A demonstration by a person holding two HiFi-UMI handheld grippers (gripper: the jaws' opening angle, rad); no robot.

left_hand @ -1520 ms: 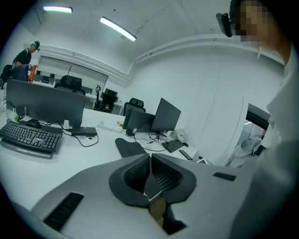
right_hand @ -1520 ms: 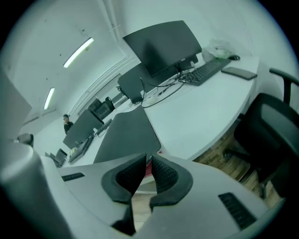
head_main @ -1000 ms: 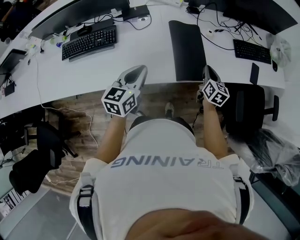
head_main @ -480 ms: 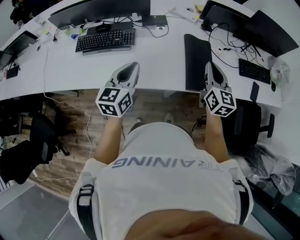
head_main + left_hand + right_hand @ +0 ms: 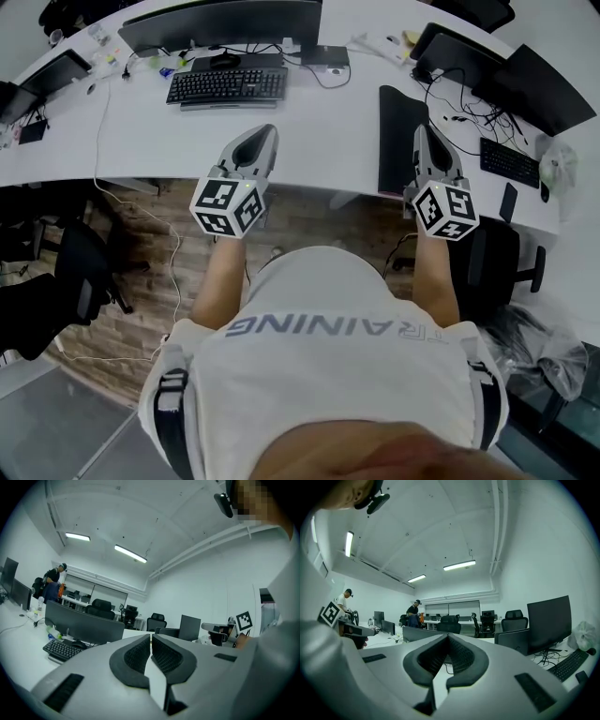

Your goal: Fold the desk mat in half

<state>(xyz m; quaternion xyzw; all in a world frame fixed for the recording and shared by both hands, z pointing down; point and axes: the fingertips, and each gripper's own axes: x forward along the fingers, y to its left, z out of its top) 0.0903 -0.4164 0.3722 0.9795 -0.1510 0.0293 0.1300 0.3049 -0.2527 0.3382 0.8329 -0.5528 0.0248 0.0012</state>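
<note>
our view has swung leftward. we hold left gripper (image 5: 262, 133) and right gripper (image 5: 424, 133) shut and empty, as the desk mat (image 5: 396, 141) at one o'clock looks folded.

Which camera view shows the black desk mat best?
The head view: from above it shows the desk mat lying flat on the desk, its right edge partly behind the right claw. Both gripper views look level across the room, and I cannot find the mat in them.

Matt black desk mat (image 5: 399, 141) on a smooth, glossy white desk (image 5: 319, 131)
</note>
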